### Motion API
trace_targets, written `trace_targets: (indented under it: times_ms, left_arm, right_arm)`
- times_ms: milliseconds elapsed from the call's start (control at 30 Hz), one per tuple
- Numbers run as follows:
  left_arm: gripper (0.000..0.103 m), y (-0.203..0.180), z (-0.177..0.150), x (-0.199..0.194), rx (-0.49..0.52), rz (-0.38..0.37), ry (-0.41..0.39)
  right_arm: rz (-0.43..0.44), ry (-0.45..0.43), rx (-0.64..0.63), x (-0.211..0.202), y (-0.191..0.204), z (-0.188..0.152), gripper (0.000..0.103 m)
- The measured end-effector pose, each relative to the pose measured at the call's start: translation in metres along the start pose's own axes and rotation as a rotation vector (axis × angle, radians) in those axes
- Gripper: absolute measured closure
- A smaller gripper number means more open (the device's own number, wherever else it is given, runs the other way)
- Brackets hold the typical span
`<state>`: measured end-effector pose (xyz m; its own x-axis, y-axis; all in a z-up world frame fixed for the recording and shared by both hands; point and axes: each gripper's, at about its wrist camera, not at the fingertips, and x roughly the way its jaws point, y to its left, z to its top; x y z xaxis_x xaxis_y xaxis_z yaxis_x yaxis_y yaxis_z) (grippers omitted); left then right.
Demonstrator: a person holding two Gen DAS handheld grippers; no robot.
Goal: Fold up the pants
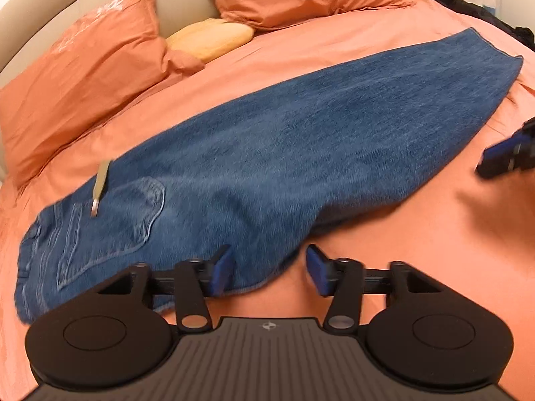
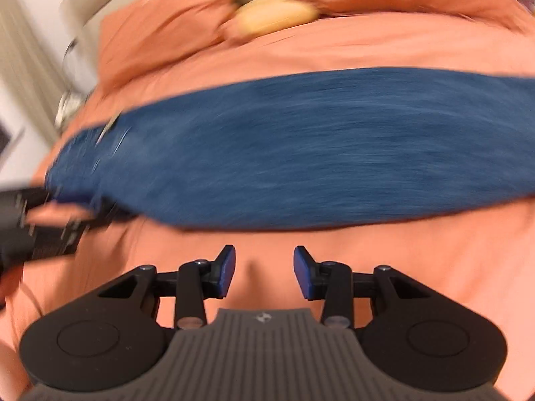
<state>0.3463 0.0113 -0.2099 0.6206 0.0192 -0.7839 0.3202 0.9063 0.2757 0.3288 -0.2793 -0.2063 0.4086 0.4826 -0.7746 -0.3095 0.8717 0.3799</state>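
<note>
The jeans [image 1: 267, 153] lie flat across the orange bed [image 1: 367, 267], already folded lengthwise so one leg sits on the other, waist and back pocket [image 1: 117, 224] to the left, hems toward the far right. A small pale tag or strip [image 1: 100, 183] rests on the denim near the waistband. The left gripper [image 1: 269, 269] hangs over the near edge by the seat, jaws partly apart; its left pad overlaps the cloth in view, but nothing is pinched between the pads. The right gripper [image 2: 264, 274] is over bare sheet just short of the near edge, jaws also partly apart and empty; its view is heavily blurred. Denim like this is likely fairly heavy and stiffish for cloth, yet limp: it should drape and sag when lifted, and two layers can slide on each other. The sensible hold seems to be at the ends, both layers pinched together near the hems or the waistband, one gripper toward each side, so the fold carries over square. A shallow bite on the top layer alone would probably peel the legs apart.
</note>
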Motion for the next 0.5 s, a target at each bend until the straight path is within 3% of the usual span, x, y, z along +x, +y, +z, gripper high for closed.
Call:
trace_targets:
  times_ms: [33,133,333,500]
  left_arm:
    - [0.081,0.002,0.002,0.0,0.014,-0.009,0.003]
    - [0.102,0.015,0.008,-0.002,0.037,-0.064,0.009]
    - [0.103,0.038,0.03,-0.011,0.124,-0.151,-0.015]
    - [0.103,0.046,0.042,-0.014,0.213,-0.201,-0.005]
  right_arm:
    - [0.003,0.008,-0.037,0.005,0.014,0.0,0.066]
    - [0.03,0.041,-0.148,0.02,0.055,0.001,0.066]
    - [0.122,0.026,-0.413,0.051,0.133,0.011,0.067]
    - [0.119,-0.011,-0.633,0.074,0.175,0.036,0.065]
